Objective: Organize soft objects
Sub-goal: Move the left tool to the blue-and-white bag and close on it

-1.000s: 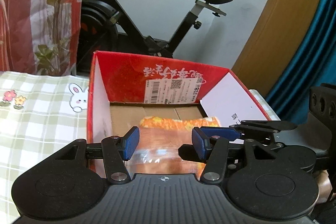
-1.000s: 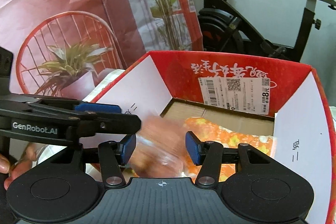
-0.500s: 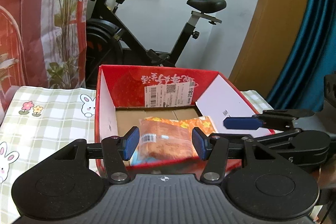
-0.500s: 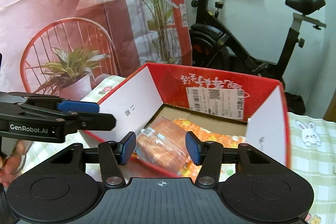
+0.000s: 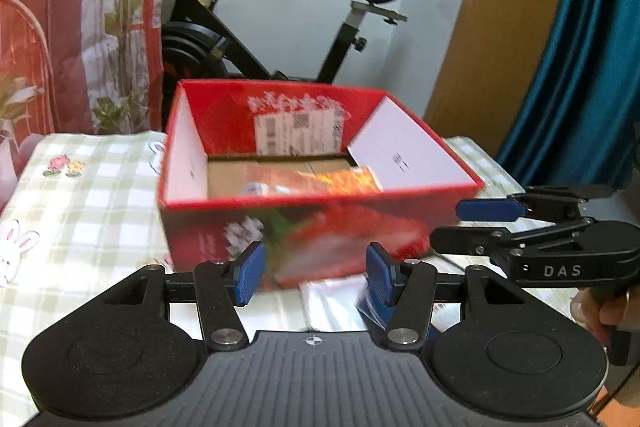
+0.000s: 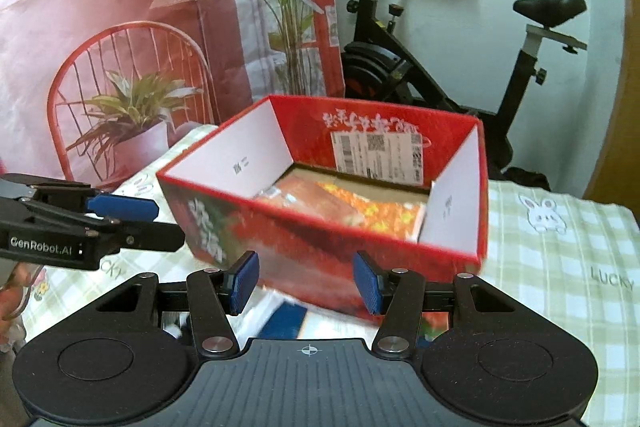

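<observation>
Left wrist view: the left gripper (image 5: 316,277) hovers with its blue pads spread wide and nothing between them. Straight ahead at 12 o'clock stands the red box (image 5: 320,227) on the checked tablecloth (image 5: 80,195). Inside it, on the cardboard floor, lie the orange snack packets (image 5: 320,181), blurred so their outlines cannot be told apart. At 3 o'clock the right gripper (image 5: 480,223) reaches in from the side, its fingers seen edge-on, well apart and holding nothing. Just below the pads, at 6 o'clock, pale plastic wrapping (image 5: 332,303) lies on the cloth. An exercise bike (image 5: 248,47) stands behind the box at 12 o'clock.

Right wrist view: the right gripper (image 6: 306,283) is wide open and empty. The red box (image 6: 340,255) sits just ahead at 12 o'clock, and the orange snack packets (image 6: 360,205) lie flat on its floor toward the right wall. At 9 o'clock the left gripper (image 6: 132,223) enters side-on, open, gripping nothing. The checked tablecloth (image 6: 560,247) spreads toward 3 o'clock.
</observation>
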`<state>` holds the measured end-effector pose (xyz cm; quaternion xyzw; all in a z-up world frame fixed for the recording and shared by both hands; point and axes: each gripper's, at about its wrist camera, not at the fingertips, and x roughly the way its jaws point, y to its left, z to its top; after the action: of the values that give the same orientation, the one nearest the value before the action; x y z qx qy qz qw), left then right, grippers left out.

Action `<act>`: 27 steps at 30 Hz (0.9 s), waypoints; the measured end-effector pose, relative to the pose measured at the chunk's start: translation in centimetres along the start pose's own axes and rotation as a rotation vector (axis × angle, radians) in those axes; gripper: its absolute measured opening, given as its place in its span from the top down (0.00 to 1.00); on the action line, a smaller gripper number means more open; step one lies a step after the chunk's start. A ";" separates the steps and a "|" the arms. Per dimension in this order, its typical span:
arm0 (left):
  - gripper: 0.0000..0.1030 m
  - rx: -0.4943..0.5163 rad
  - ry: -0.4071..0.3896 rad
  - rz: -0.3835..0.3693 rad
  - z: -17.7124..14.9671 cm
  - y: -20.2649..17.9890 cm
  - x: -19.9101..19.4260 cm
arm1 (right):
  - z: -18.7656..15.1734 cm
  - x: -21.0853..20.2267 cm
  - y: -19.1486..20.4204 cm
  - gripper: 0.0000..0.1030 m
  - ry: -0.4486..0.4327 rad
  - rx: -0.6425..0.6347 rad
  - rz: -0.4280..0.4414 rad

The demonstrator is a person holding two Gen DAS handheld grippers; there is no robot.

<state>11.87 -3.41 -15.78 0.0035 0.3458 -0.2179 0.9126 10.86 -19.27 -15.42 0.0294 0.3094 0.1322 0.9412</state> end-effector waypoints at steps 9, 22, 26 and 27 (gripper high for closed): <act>0.44 -0.005 0.095 -0.107 -3.4 -2.3 2.7 | -4.5 -0.2 -2.4 0.52 0.079 0.037 -0.063; 0.44 -0.029 0.200 -0.152 -4.7 -2.7 7.3 | -8.4 1.5 -6.9 0.36 0.168 0.198 -0.049; 0.44 -0.025 0.214 -0.175 -4.7 -3.0 8.0 | -8.7 2.1 -7.4 0.35 0.171 0.246 -0.017; 0.44 -0.029 0.217 -0.181 -4.7 -3.0 8.1 | -8.7 2.2 -7.4 0.35 0.171 0.248 -0.012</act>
<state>13.14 -8.59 -24.07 -0.0176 0.4444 -0.2928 0.8465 9.16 -25.98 -24.74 0.1323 0.4027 0.0891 0.9013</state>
